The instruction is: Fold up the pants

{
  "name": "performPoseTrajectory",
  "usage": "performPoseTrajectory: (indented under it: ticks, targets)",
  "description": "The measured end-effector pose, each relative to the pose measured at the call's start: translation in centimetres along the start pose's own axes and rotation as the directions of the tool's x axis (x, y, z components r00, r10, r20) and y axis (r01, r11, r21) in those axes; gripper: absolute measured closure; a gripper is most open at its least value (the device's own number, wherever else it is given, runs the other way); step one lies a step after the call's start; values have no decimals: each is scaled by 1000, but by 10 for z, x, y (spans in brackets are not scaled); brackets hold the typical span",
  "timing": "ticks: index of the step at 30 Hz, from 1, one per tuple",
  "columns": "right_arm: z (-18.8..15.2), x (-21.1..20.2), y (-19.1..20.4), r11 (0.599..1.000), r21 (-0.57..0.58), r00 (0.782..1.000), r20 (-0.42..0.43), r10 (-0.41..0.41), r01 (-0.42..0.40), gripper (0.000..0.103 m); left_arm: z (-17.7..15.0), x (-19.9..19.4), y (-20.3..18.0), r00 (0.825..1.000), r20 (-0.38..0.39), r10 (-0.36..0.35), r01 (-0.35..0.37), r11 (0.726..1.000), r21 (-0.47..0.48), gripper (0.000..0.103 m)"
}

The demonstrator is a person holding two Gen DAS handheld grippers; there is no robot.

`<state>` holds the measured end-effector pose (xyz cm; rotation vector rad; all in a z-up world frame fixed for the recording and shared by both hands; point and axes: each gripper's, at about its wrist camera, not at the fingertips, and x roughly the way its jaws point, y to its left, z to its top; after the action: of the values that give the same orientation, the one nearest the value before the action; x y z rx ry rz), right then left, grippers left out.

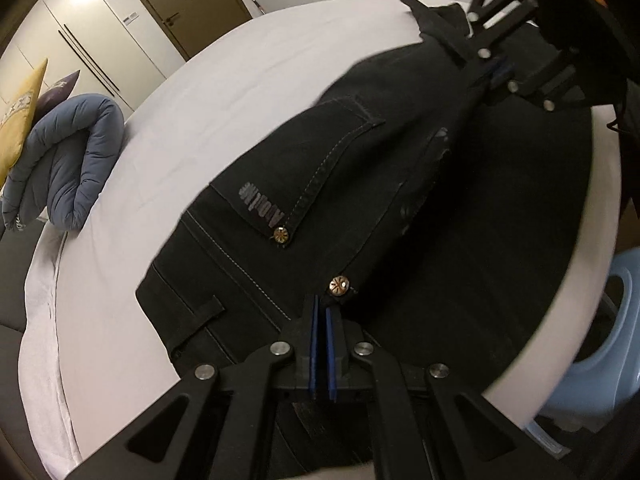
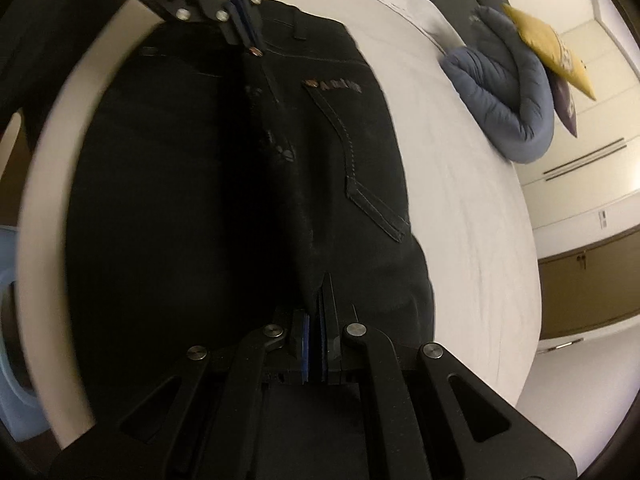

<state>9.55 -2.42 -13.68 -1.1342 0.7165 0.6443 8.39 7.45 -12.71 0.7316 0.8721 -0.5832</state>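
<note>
Black pants point(image 1: 328, 184) lie on a white bed point(image 1: 168, 128), back pocket up, with one half lifted along a middle fold. My left gripper point(image 1: 322, 312) is shut on the waistband edge by a brass rivet point(image 1: 339, 285). My right gripper point(image 2: 316, 320) is shut on the pants point(image 2: 224, 184) at the other end of the fold, near the crotch. Each gripper shows in the other's view: the right one in the left wrist view point(image 1: 494, 74), the left one in the right wrist view point(image 2: 244, 20). The raised fold of fabric stretches between them.
A rolled blue-grey duvet point(image 1: 68, 160) and a yellow pillow point(image 1: 20, 116) lie at the bed's head. A pale blue stool point(image 1: 600, 340) stands beside the bed edge. Wardrobe doors point(image 1: 100, 32) and a brown door point(image 1: 180, 0) line the wall.
</note>
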Motion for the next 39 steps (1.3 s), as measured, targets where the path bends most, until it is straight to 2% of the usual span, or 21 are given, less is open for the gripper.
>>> performPoseTrajectory:
  ticks: [4, 6, 9, 13, 18, 25, 30, 34, 37, 39]
  targets:
    - [16, -6, 39, 995, -91, 999, -17, -45, 43, 101, -14, -10, -9, 1000, -7, -17, 17, 1000, 24, 100]
    - [-5, -21, 64, 990, -133, 998, -20, -53, 50, 101, -21, -12, -15, 1000, -17, -14, 15, 998, 55, 100]
    - [-3, -17, 85, 983, -174, 998, -27, -59, 53, 101, -32, -14, -23, 999, -34, -13, 16, 996, 85, 100]
    - [-1, -10, 91, 978, -198, 997, -32, -72, 64, 101, -39, -21, -27, 999, -37, -30, 34, 995, 92, 100]
    - [1, -3, 102, 980, -186, 996, -49, -79, 69, 101, -39, -15, -27, 998, -55, -30, 38, 988, 149, 100]
    - [1, -6, 101, 978, -186, 993, -55, -102, 90, 101, -40, -16, -29, 998, -54, -36, 44, 986, 161, 100]
    - [5, -8, 119, 978, -187, 992, -59, -107, 94, 101, -40, -14, -29, 998, -55, -31, 39, 988, 153, 100]
    - [11, -3, 118, 981, -169, 992, -64, -110, 98, 101, -41, -10, -29, 998, -62, -29, 38, 988, 153, 100]
    - [13, 1, 118, 980, -176, 991, -69, -111, 98, 101, -40, -11, -27, 997, -68, -26, 35, 989, 144, 95]
    - [15, 9, 119, 979, -181, 990, -81, -114, 98, 100, -39, -15, -24, 997, -72, -18, 27, 991, 130, 84]
